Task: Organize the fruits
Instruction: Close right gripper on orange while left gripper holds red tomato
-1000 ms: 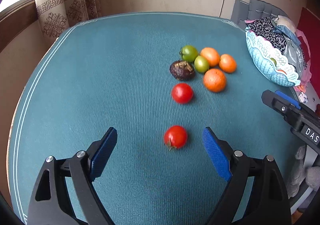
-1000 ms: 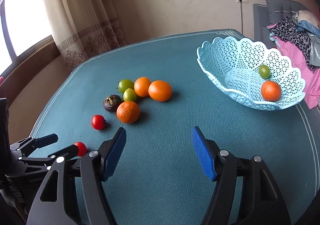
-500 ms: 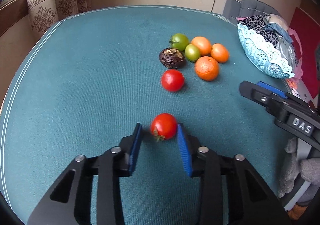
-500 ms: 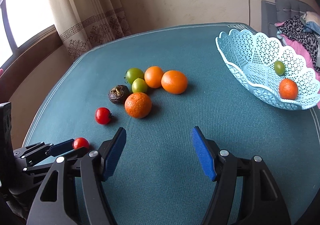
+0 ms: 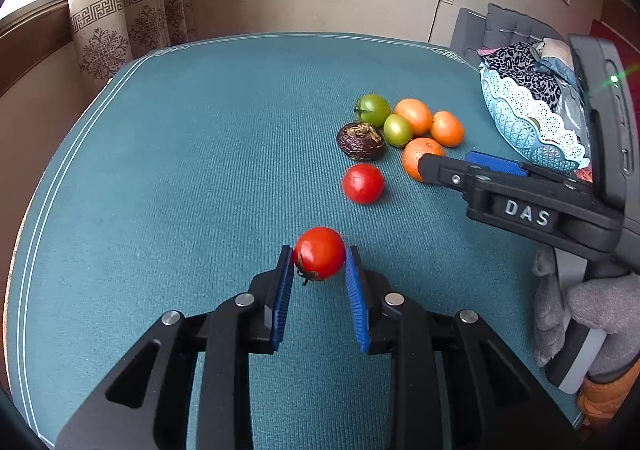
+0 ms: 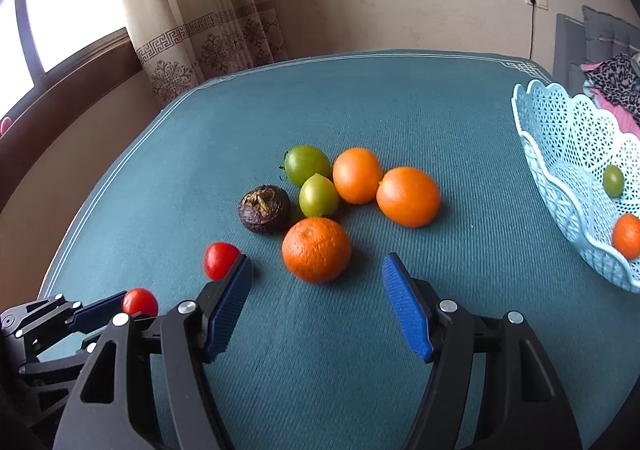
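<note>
Left tool (image 5: 319, 270) pinches a tomato (image 5: 319, 252); right tool (image 6: 316, 304) gapes, basket (image 6: 560, 154) apparently cut off.

On the bench (image 5: 180, 170), towards its near edge: one tomato (image 5: 319, 253), pinched between the pads of the left claw (image 5: 320, 262). Beyond it and a little right, apart: a second tomato (image 5: 363, 183). Behind that, a passion fruit (image 5: 361, 141), at the left of a tight cluster. To its right, two small round fruits (image 6: 307, 165), one behind the other, then two oranges (image 6: 357, 175) side by side. In front of the cluster, a third orange (image 6: 316, 249), just ahead of the gap of the wide-set right claw (image 6: 317, 264). Far right on the bench: a basket (image 6: 560, 154), well apart from the cluster, with an orange and a small fruit inside.
</note>
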`<move>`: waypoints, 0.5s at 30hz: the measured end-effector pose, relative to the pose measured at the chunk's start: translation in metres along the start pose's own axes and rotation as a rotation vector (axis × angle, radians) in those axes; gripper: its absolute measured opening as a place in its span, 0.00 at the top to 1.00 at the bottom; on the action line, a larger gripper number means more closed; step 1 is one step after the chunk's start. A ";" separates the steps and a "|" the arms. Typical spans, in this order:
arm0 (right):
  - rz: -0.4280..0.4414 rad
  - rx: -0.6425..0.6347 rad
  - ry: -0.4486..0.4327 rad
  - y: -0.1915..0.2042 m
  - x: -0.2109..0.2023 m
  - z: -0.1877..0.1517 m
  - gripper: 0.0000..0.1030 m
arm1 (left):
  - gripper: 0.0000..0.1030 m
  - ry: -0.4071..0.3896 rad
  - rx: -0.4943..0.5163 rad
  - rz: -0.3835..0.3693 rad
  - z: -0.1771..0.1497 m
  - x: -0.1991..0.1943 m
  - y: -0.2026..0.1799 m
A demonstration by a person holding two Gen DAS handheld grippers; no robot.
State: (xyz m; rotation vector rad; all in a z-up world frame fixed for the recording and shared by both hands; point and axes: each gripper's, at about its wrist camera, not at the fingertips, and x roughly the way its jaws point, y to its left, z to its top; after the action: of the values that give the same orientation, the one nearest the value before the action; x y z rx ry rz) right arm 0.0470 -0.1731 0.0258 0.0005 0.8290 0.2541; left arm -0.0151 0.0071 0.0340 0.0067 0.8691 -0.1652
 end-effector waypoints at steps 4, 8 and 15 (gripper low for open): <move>0.003 -0.026 0.019 0.006 0.015 0.008 0.44 | 0.74 0.003 -0.003 0.002 -0.001 0.001 0.002; 0.012 -0.027 0.037 0.008 0.028 0.012 0.56 | 0.74 0.004 -0.005 0.003 0.000 0.001 0.002; 0.023 0.005 0.025 -0.002 0.024 0.008 0.60 | 0.74 0.009 -0.006 0.013 0.003 0.003 -0.001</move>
State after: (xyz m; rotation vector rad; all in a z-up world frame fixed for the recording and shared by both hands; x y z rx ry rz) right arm 0.0690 -0.1685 0.0134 0.0120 0.8545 0.2738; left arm -0.0113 0.0059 0.0333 0.0079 0.8788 -0.1509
